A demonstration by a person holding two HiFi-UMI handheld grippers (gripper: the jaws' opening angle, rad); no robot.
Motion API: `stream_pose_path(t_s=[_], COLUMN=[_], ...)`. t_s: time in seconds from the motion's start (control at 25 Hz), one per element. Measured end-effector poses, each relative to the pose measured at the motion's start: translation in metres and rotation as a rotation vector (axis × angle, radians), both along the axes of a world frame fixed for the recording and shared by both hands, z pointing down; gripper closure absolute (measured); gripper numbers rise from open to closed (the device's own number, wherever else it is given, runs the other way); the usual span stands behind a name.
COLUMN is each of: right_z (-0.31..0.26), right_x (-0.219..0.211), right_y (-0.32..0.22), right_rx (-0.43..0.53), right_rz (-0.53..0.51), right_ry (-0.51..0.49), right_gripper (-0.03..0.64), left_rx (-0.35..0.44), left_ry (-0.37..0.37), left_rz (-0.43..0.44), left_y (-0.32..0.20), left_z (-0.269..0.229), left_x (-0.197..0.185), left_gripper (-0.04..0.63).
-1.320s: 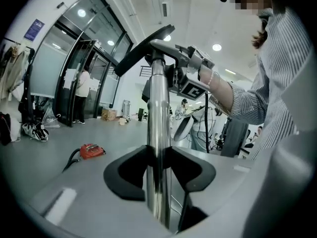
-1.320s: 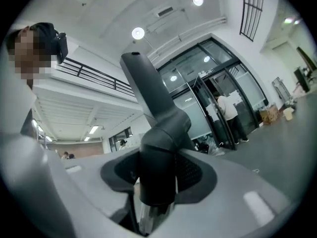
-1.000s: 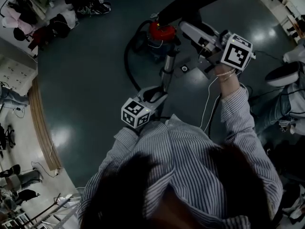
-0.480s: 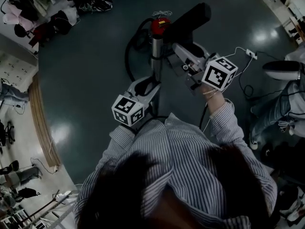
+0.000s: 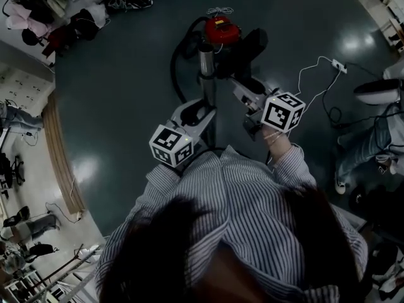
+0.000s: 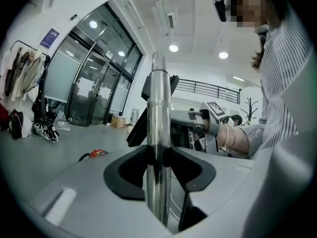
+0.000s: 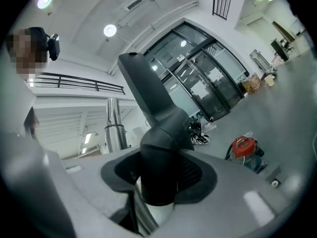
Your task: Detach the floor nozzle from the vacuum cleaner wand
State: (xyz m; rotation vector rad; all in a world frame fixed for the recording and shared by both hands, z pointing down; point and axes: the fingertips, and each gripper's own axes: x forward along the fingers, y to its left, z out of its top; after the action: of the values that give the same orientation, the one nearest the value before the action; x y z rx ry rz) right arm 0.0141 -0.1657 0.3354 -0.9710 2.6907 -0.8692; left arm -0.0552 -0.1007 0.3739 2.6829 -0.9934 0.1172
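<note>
Jaws on the left gripper (image 6: 158, 157) are clamped on the chrome wand (image 6: 158, 98), which stands upright between the pads with its top end bare. The right gripper (image 7: 158, 175) is clenched round the black neck of the nozzle (image 7: 148, 98). So the nozzle's off the wand, just beside it on the right. Compared to a second ago, the right gripper has dropped a fair bit and pulled in closer to the left one, so the nozzle sits lower in the head view. The red canister (image 5: 221, 30) and black hose (image 5: 177, 68) sit on the floor (image 5: 113, 93) beyond.
</note>
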Motion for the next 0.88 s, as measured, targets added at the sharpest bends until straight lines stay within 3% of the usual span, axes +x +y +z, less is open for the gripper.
stream_pose_path(t_s=[0.2, 0.88], right_z=[0.017, 0.023], right_x=[-0.01, -0.006], right_y=[0.016, 0.034], right_rx=[-0.038, -0.035], right_rz=[-0.018, -0.025], right_ry=[0.025, 0.06], right_gripper=[0.439, 0.44], left_rx=[-0.023, -0.028], left_ry=[-0.035, -0.026], left_rz=[0.007, -0.042], left_y=[0.005, 0.009], left_z=[0.01, 0.011], left_x=[-0.004, -0.011], left_gripper=[0.437, 0.437])
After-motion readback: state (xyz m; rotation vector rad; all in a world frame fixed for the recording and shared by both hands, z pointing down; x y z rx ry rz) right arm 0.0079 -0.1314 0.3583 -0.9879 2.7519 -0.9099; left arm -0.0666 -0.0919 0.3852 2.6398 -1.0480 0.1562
